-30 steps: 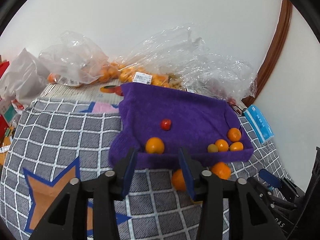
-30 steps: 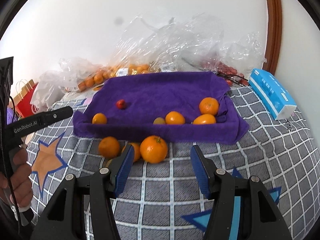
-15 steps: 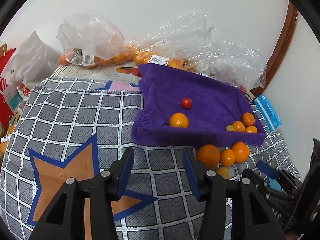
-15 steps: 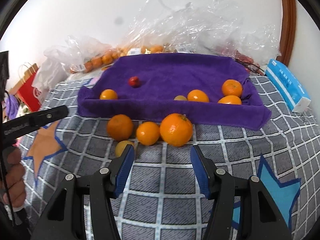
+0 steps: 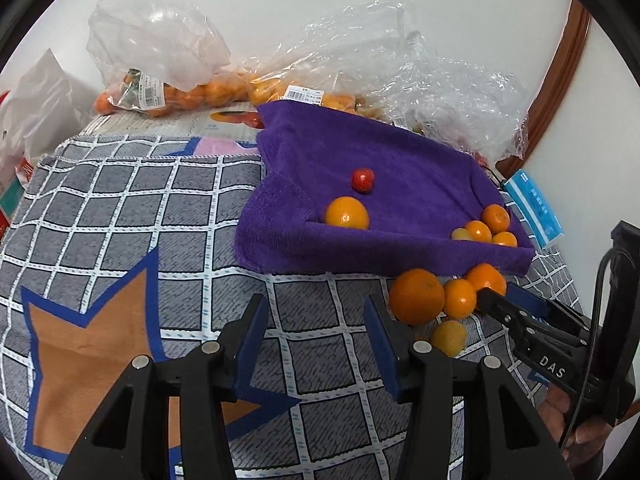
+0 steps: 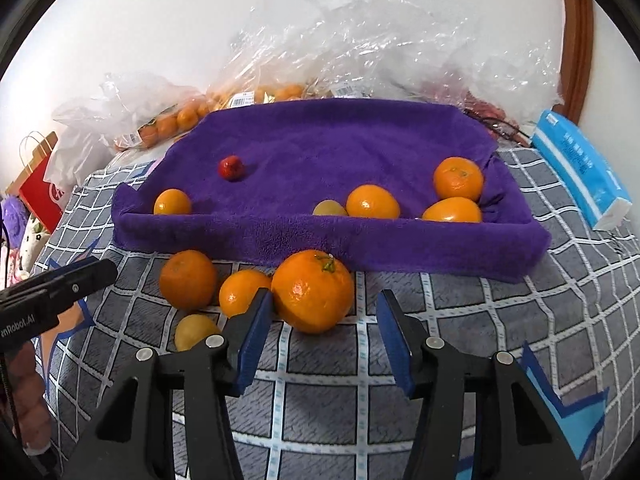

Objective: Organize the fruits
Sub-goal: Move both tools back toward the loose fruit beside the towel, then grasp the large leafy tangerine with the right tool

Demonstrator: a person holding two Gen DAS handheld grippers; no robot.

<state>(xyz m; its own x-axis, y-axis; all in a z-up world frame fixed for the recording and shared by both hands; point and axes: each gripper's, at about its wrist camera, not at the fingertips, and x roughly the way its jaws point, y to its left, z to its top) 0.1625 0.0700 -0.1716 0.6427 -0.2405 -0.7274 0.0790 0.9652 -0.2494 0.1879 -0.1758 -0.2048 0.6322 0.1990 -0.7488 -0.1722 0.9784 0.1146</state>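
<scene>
A purple towel-lined tray (image 6: 320, 236) holds a small red fruit (image 6: 231, 167), one orange (image 6: 172, 202) at its left and several oranges (image 6: 458, 178) at its right. In front of it on the checked cloth lie a large orange (image 6: 314, 292), two smaller oranges (image 6: 188, 278) and a yellow fruit (image 6: 196, 330). My right gripper (image 6: 322, 300) is closing, with the large orange between its fingertips; the left pad is at its side and a gap shows on the right. My left gripper (image 5: 315, 304) stands open over bare cloth, left of the loose fruit (image 5: 416, 296).
Bags of oranges (image 5: 168, 96) and crumpled clear plastic (image 6: 400, 40) line the wall behind the tray. A blue tissue pack (image 6: 580, 168) lies to the tray's right. A red paper bag (image 6: 40, 188) stands at far left. The checked cloth (image 5: 120, 200) covers the surface.
Both grippers have sunk toward the cloth. The right one has come up to the large orange and its jaws have narrowed. The left view has swung from the tray to the cloth.
</scene>
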